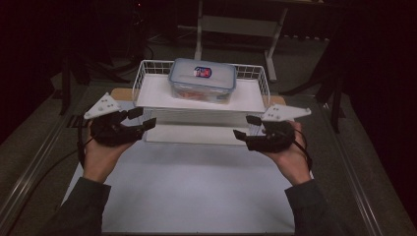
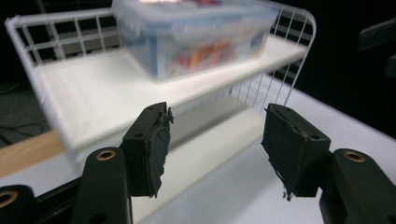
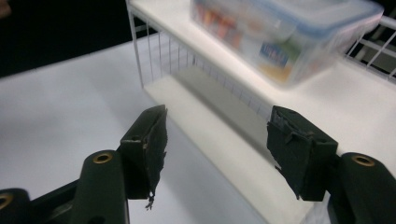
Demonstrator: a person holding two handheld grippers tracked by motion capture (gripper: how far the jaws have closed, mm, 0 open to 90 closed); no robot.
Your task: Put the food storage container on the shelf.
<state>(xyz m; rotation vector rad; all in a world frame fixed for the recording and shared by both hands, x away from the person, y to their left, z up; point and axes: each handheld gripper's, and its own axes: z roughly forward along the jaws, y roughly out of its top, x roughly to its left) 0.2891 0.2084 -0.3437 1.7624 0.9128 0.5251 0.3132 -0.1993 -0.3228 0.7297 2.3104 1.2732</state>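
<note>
A clear plastic box with a blue-rimmed lid (image 1: 202, 79) sits on the top shelf of a white wire rack (image 1: 147, 91), toward its back and middle. The box (image 2: 196, 37) shows colourful contents through its wall, seen again in the right gripper view (image 3: 285, 35). My left gripper (image 1: 141, 118) hovers open by the rack's front left corner, nothing between its jaws (image 2: 215, 144). My right gripper (image 1: 246, 127) hovers open by the rack's front right corner, also holding nothing (image 3: 217, 149). Both point inward at the rack.
The rack's lower shelf (image 1: 196, 133) is bare. A white mat (image 1: 187, 191) covers the table in front of the rack. A wooden board (image 1: 120, 92) lies under the rack's back. A white table frame (image 1: 236, 24) stands behind, in the dark.
</note>
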